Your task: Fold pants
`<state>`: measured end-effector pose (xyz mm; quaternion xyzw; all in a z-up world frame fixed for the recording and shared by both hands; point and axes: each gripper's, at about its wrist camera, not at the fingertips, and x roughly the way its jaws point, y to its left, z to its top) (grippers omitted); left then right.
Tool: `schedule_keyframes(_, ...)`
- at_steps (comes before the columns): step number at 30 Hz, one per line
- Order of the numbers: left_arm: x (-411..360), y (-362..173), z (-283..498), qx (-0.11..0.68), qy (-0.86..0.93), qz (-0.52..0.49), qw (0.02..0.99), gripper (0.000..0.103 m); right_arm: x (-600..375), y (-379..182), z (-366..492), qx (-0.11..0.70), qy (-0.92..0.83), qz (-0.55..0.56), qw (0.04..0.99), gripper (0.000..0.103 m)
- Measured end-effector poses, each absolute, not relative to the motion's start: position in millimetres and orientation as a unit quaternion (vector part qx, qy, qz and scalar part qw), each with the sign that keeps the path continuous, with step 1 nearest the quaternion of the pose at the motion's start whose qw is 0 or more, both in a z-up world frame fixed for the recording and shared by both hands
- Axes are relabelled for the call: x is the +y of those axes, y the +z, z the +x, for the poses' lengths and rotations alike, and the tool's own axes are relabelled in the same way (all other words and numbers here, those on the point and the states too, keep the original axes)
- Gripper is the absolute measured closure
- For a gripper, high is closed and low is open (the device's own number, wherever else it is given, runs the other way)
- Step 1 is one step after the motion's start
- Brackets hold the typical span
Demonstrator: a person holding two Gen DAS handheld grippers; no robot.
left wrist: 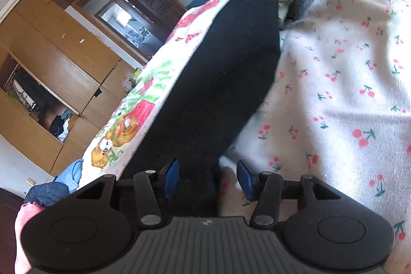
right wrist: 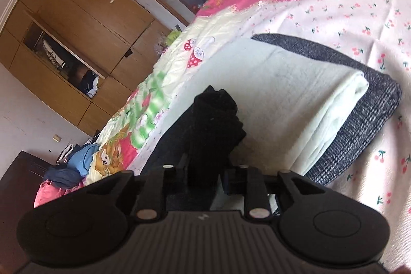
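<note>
Left gripper (left wrist: 208,177) stands parted around the near end of the black pants (left wrist: 218,73), which stretch along the cherry-print bedsheet (left wrist: 346,68) to the right gripper (right wrist: 205,175), whose narrow jaws hold a bunched end beside a folded pile (right wrist: 295,94).

black left gripper (left wrist: 208,177), blue pads (left wrist: 171,177)

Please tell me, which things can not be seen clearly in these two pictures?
- Right gripper, right wrist view: bunched black pants cover its pads, so the grip is unclear.
- Pants' near end, left wrist view: it runs under the left gripper body.
- Pants' far end, left wrist view: cut off by the top edge.
- Grey folded garment, right wrist view: a pale folded cloth covers most of it.
</note>
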<state>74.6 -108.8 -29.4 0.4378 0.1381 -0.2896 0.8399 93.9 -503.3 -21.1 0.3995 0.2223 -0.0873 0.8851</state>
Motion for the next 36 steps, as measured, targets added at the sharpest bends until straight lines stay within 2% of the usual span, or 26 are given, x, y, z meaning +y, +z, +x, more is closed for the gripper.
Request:
schedule_keyframes(4,-101,-27,73,0.137,-0.28,0.438,0.843,0.039,-504,-7,77,0.235,-0.11,0.342,0.903,0.062)
schedule_keyframes(9,-103,-20,69,0.129,-0.283,0.427,0.849,0.039,-523,24,73,0.208,-0.118,0.284,0.929,0.06)
schedule_keyframes(14,-122,-11,68,0.117,-0.296,0.412,0.854,0.038,-535,11,135,0.31,-0.049,0.246,0.917,0.058)
schedule_keyframes(19,-141,-10,75,0.114,-0.311,0.4,0.855,0.038,-537,-13,155,0.347,-0.011,0.247,0.905,0.057)
schedule_keyframes(20,-145,-11,75,0.113,-0.313,0.402,0.853,0.038,-536,-15,155,0.344,-0.009,0.249,0.906,0.058)
schedule_keyframes(23,-151,-13,75,0.108,-0.318,0.411,0.847,0.038,-534,-11,148,0.332,-0.026,0.223,0.916,0.095)
schedule_keyframes(24,-152,-13,75,0.106,-0.319,0.413,0.847,0.038,-537,-7,144,0.321,-0.022,0.232,0.918,0.1)
schedule_keyframes(36,-145,-3,86,0.089,-0.292,0.412,0.859,0.037,-521,55,155,0.204,-0.019,0.228,0.952,0.1)
